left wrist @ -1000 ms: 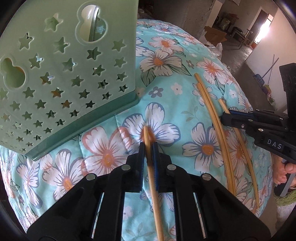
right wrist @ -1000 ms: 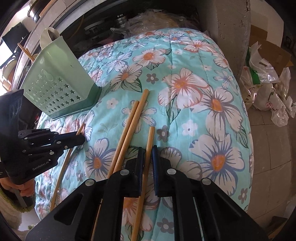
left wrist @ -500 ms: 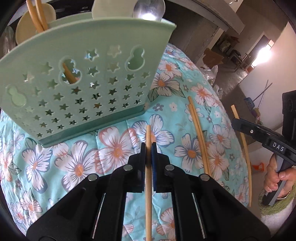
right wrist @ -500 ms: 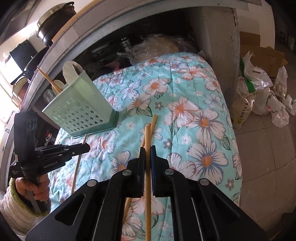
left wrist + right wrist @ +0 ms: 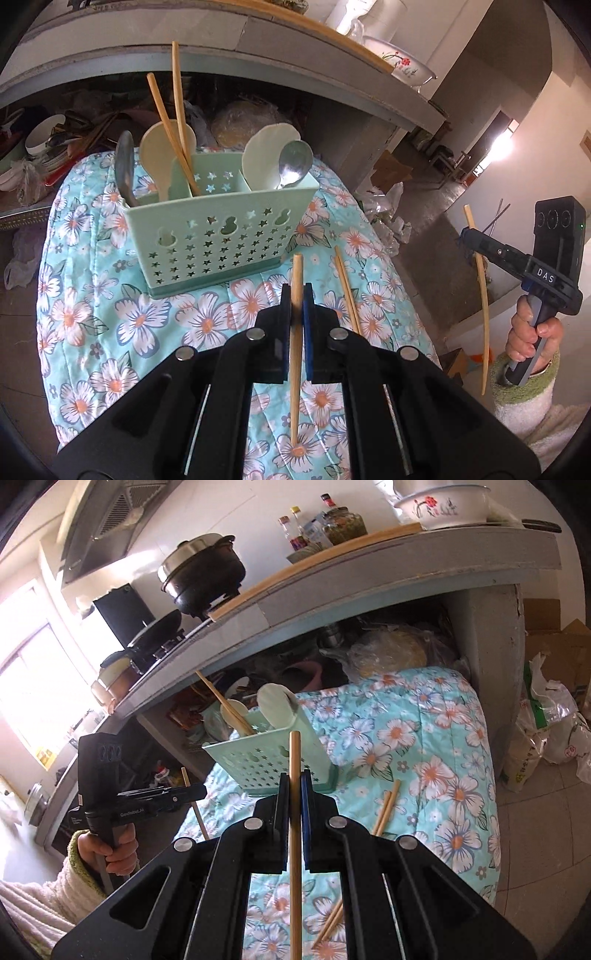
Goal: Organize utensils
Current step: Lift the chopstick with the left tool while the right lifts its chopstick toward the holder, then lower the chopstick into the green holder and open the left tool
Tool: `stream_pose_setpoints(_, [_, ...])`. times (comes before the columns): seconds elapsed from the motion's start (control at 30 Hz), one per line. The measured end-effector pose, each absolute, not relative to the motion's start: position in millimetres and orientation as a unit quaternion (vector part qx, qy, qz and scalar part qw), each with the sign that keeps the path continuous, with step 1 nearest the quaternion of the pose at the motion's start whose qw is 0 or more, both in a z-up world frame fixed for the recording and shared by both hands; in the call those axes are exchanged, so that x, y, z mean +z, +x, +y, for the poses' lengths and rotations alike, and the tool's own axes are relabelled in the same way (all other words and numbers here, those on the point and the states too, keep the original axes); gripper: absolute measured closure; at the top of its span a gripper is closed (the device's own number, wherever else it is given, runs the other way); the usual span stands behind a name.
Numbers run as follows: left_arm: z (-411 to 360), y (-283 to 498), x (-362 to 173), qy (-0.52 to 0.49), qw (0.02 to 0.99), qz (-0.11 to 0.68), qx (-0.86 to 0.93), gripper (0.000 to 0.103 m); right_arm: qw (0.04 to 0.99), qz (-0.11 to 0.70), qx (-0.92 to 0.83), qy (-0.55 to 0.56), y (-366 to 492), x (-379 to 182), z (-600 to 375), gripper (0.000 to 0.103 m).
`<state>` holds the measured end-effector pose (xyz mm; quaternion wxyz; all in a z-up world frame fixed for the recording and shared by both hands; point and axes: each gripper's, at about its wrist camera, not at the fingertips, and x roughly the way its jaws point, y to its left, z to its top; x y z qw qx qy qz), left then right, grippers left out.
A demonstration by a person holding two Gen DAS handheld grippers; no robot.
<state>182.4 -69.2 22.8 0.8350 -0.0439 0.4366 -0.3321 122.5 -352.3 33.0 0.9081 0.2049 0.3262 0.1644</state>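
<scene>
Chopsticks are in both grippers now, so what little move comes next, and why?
Probably carry them over the caddy and lower them in. Left gripper and right gripper each pinch one chopstick, and two chopsticks already stand in it.

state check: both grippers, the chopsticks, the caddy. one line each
left gripper: shut on a bamboo chopstick, lifted off the quilt
right gripper: shut on a second bamboo chopstick, also lifted
mint green plastic utensil caddy: upright on the floral quilt, holding spoons and two chopsticks
loose pair of chopsticks: lying on the quilt, side by side
</scene>
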Motion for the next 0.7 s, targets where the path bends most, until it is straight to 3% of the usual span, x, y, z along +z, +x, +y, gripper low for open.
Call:
stream_pose_setpoints(0.27, [-39.4,165.5,65.3,-0.048,0.864,0.384,-0.323,0.098,0.915,0.299,0.191,0.191,126.2,55.2,-330.2,0.097])
stream_pose_setpoints(0.7, [3.8,193.9,173.6,-0.124,0.934,0.202,-0.266,0.098,0.914,0.3,0.193,0.195,124.9,59.2,-323.6,0.097])
